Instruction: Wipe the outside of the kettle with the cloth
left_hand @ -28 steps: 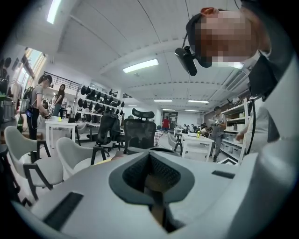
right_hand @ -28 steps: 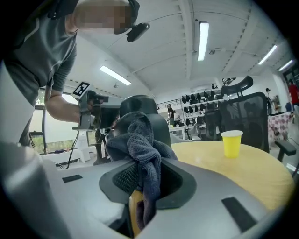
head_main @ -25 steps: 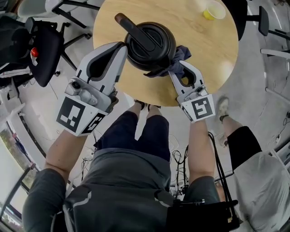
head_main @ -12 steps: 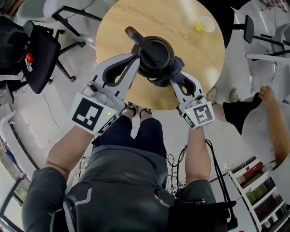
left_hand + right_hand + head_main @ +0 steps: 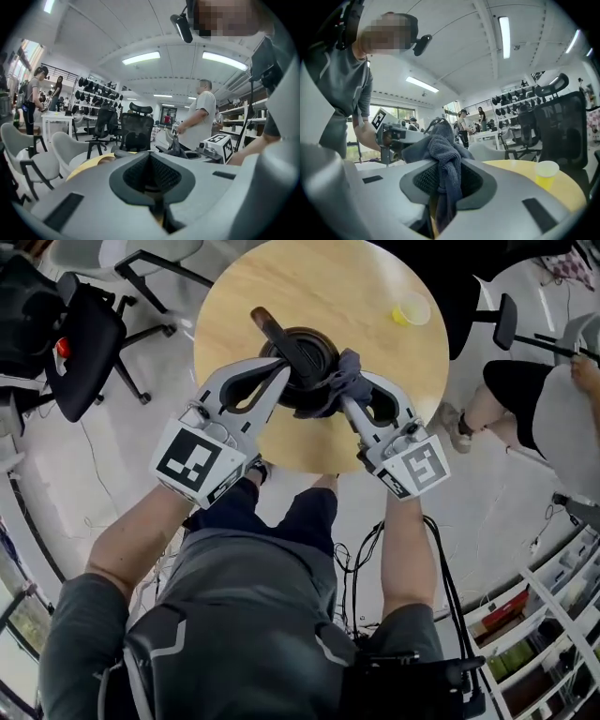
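Observation:
A black kettle [image 5: 309, 362] with a long dark handle [image 5: 277, 337] stands on the round wooden table [image 5: 384, 362]. My right gripper [image 5: 343, 399] is shut on a dark blue-grey cloth [image 5: 343, 371], which is bunched against the kettle's right side. In the right gripper view the cloth [image 5: 440, 145] hangs out between the closed jaws of that gripper [image 5: 445, 161]. My left gripper [image 5: 279, 374] has its tips together against the kettle's left side. In the left gripper view its jaws [image 5: 150, 154] meet with nothing seen between them; the kettle itself is hidden there.
A small yellow cup [image 5: 411, 310] stands at the table's far right, also in the right gripper view [image 5: 546, 172]. Black office chairs [image 5: 84, 334] stand left of the table. A person [image 5: 553, 409] is at the right. The table's near edge [image 5: 309, 467] is just over my legs.
The cloth and right gripper have slid from the kettle's near right side up toward its far right side. The left gripper has come in against the kettle. The person at right has shifted.

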The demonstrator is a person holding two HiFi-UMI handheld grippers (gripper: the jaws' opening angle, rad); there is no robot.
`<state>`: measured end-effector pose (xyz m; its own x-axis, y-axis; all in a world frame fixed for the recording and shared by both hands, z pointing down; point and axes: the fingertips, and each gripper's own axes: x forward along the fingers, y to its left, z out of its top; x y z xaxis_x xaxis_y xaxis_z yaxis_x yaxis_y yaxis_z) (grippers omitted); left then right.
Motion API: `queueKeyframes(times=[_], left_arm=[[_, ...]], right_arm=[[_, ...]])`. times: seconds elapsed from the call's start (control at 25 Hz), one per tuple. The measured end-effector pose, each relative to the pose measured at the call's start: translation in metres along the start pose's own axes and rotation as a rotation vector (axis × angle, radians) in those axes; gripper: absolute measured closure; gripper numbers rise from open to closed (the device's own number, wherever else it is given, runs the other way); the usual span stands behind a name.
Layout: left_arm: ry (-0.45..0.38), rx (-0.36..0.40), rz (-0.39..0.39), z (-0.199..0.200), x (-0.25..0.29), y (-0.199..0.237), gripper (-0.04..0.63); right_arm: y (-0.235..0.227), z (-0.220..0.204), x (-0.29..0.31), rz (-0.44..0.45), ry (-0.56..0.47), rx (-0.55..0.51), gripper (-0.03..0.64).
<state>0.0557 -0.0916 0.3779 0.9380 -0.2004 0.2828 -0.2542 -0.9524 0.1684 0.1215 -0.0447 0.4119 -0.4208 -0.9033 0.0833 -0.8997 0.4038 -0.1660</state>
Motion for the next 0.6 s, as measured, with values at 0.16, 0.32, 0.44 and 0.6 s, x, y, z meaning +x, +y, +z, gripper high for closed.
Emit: queueKeyframes(times=[0.16, 0.32, 0.44, 0.6], left_arm=[[0.024, -0.017, 0.107, -0.005, -0.001, 0.002, 0.586], [0.009, -0.007, 0.175, -0.002, -0.003, 0.003, 0.586], [0.004, 0.000, 0.191, -0.002, 0.001, -0.002, 0.586], [0.006, 0.014, 0.230, -0.002, 0.003, -0.007, 0.586]], right_arm=[[-0.002, -0.006, 0.006, 0.141, -0.030, 0.023, 0.517], [-0.007, -0.011, 0.007, 0.231, -0.038, 0.056, 0.517], [-0.017, -0.025, 0.005, 0.282, -0.012, 0.066, 0.517], [-0.022, -0.059, 0.005, 0.344, 0.066, 0.044, 0.517]])
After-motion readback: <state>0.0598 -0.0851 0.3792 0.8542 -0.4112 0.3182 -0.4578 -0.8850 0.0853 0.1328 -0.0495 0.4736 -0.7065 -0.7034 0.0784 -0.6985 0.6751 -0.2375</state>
